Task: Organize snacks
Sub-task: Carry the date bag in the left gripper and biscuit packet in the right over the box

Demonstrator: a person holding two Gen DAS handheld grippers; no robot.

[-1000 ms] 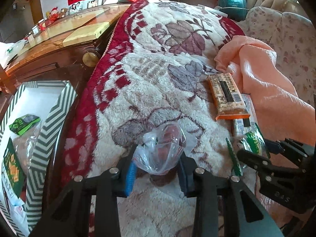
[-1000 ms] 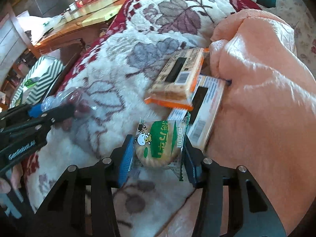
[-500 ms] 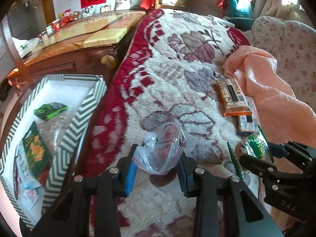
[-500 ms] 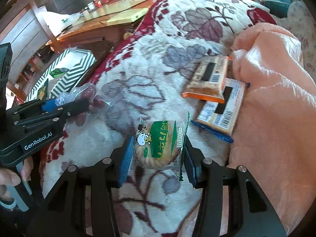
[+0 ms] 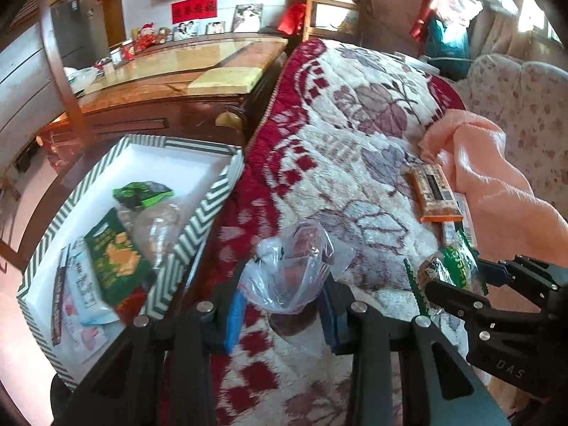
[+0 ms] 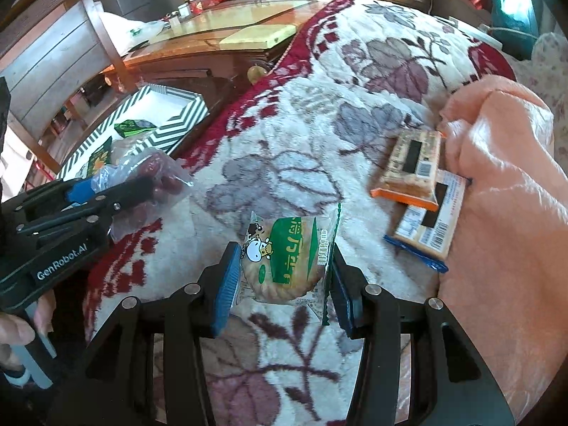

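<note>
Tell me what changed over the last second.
Both grippers carried their loads left toward the striped box: left gripper with the plastic bag, right gripper with the green cookie pack. Both grips unchanged; the two cracker packs stayed on the blanket.

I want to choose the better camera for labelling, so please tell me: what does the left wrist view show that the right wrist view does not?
Only the left wrist view shows the whole floor of the striped box, with the pale packets at its near end.

Only the right wrist view shows the person's hand on the left gripper's handle, and the blue-edged packet almost whole.

Both show the left gripper shut on the plastic bag, the right gripper shut on the green cookie packet, the orange packet and the peach blanket.
</note>
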